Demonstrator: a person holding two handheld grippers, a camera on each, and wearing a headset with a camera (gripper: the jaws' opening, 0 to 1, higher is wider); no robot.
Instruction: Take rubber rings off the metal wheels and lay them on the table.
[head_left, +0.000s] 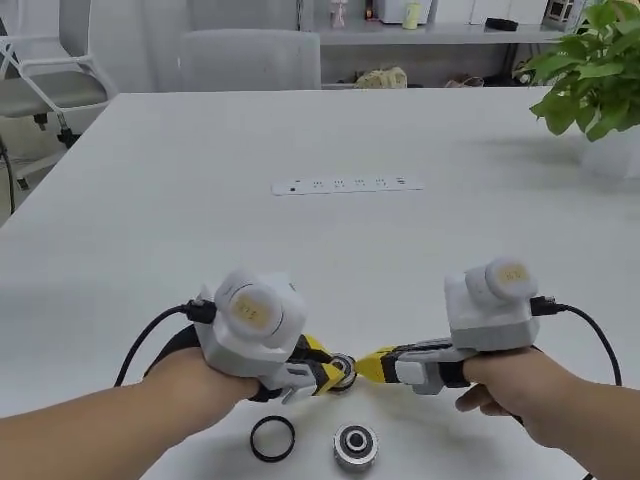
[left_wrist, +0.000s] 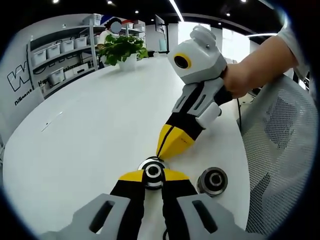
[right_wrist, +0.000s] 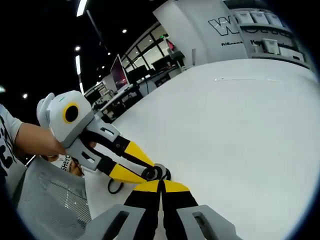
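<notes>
White table (head_left: 300, 130): left tongs (head_left: 336, 375) clamp wheel (left_wrist: 152, 171); right tongs (head_left: 364, 367), closed, touch its rim.

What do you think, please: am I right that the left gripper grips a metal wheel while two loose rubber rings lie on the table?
Not quite: only one loose rubber ring lies on the table, as the head view shows, beside a second wheel. The left gripper does grip a metal wheel.

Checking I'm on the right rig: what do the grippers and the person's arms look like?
Both the left gripper and right gripper have pale grey bodies, black jaws with yellow wedge tips, and a black cable at the back. The person wears a white short sleeve with dark print.
</notes>
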